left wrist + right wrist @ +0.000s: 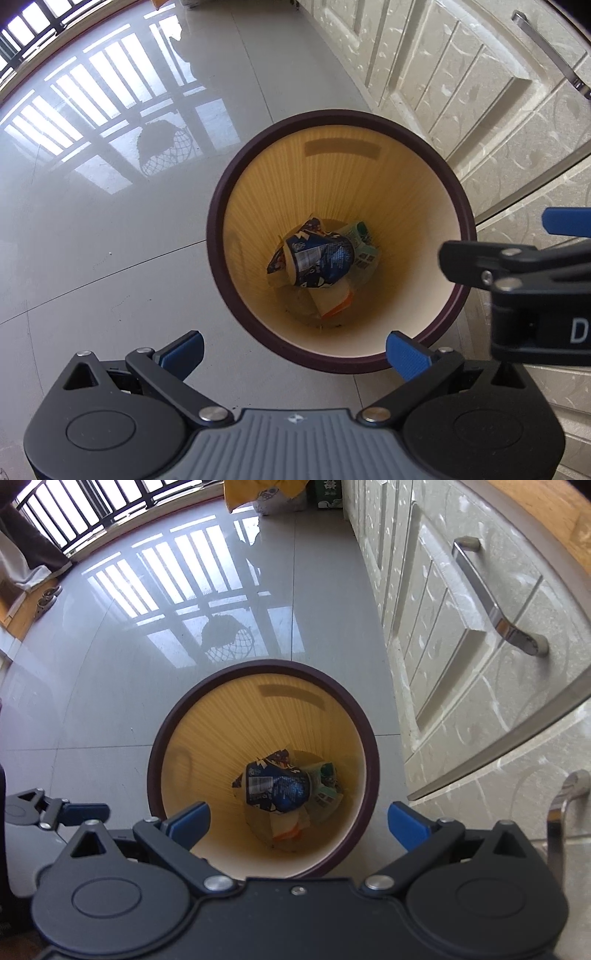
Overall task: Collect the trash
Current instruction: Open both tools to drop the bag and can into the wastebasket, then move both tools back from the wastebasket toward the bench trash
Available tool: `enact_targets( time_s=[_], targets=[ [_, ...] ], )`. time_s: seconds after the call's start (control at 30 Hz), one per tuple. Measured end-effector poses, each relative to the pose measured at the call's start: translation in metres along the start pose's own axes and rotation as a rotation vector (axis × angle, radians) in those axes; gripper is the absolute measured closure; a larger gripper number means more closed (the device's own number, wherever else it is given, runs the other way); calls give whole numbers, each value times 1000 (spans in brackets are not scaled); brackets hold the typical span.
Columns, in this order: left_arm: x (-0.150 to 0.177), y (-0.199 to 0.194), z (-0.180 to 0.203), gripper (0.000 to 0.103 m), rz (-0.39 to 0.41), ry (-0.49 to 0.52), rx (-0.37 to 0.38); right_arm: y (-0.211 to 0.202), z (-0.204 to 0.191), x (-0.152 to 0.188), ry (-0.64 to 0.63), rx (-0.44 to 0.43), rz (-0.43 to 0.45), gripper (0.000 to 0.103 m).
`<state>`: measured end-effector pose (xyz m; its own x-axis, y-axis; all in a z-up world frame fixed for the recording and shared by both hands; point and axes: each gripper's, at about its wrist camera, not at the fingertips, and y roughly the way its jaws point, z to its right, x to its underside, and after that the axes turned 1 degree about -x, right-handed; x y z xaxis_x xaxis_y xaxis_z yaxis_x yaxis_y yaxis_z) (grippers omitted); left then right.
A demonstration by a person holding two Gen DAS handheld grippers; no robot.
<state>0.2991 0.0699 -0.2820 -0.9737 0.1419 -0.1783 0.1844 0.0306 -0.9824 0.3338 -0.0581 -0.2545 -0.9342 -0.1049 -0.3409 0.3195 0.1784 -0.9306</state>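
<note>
Trash (277, 788) in bin (162, 738) beside cabinet (461, 664)

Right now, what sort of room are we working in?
Probably a home kitchen or a room off a balcony: cream embossed cabinet doors with metal handles, a glossy tiled floor, and a waste bin holding crumpled wrappers.

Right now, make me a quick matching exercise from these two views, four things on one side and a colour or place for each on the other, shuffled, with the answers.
Things:
1. bin rim
2. crumpled wrapper
3. gripper pads
4. cabinet handle

Descriptions:
A. shiny metal, on the pale door
B. dark maroon ring
C. bright blue, spread wide apart
D. at the bottom of the bin

Pairs: 1-B, 2-D, 3-C, 4-A
</note>
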Motion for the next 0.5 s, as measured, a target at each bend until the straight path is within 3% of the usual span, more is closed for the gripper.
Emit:
enact_targets(
  time_s=[0.5],
  targets=[
    [19, -32, -7, 0, -7, 7, -77, -30, -4, 14, -28, 32, 1, 0]
  ],
)
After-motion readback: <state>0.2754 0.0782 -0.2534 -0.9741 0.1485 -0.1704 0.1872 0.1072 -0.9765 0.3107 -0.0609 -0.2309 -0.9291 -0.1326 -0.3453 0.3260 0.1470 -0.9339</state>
